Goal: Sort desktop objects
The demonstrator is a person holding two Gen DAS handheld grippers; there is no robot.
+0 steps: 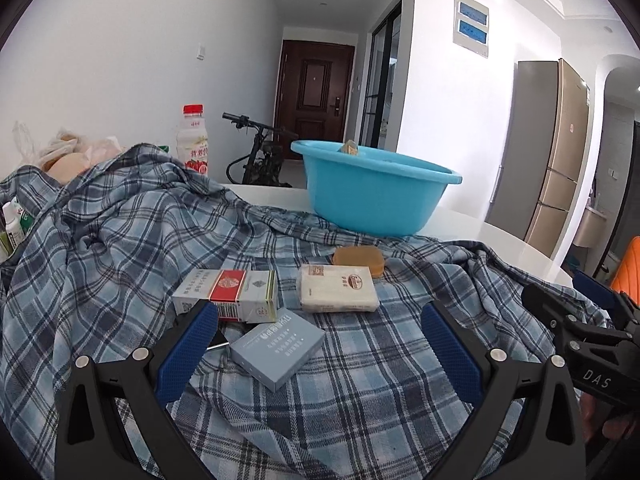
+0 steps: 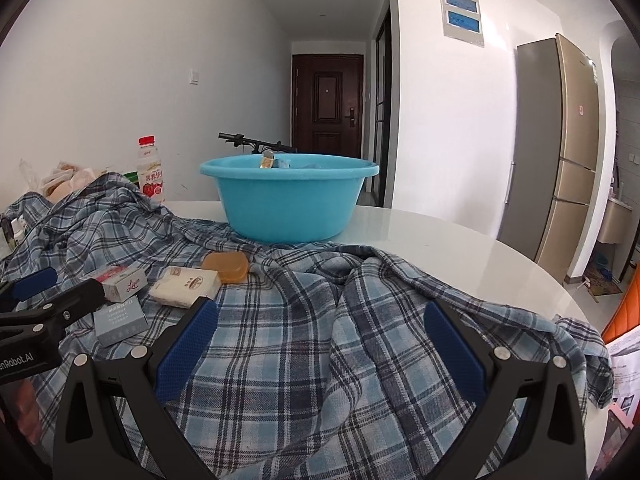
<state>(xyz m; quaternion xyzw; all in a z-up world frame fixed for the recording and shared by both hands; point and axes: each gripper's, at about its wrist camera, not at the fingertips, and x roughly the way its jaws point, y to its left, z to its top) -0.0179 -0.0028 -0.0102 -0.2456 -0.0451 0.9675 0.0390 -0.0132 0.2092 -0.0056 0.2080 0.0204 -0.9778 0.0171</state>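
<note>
Both my left gripper (image 1: 318, 334) and right gripper (image 2: 320, 332) hang released. 4 small items lie on the rumpled plaid shirt (image 1: 120, 240); pinching the grey box (image 1: 278, 346) risks snagging cloth.

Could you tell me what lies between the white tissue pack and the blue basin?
An amber soap bar lies on the plaid cloth between the tissue pack and the basin; both views show it.

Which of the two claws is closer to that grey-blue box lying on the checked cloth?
Left. The left claw hangs open right over the grey-blue box, which sits between its fingers. The right claw, also open, is off to the box's right, above bare plaid cloth.
</note>
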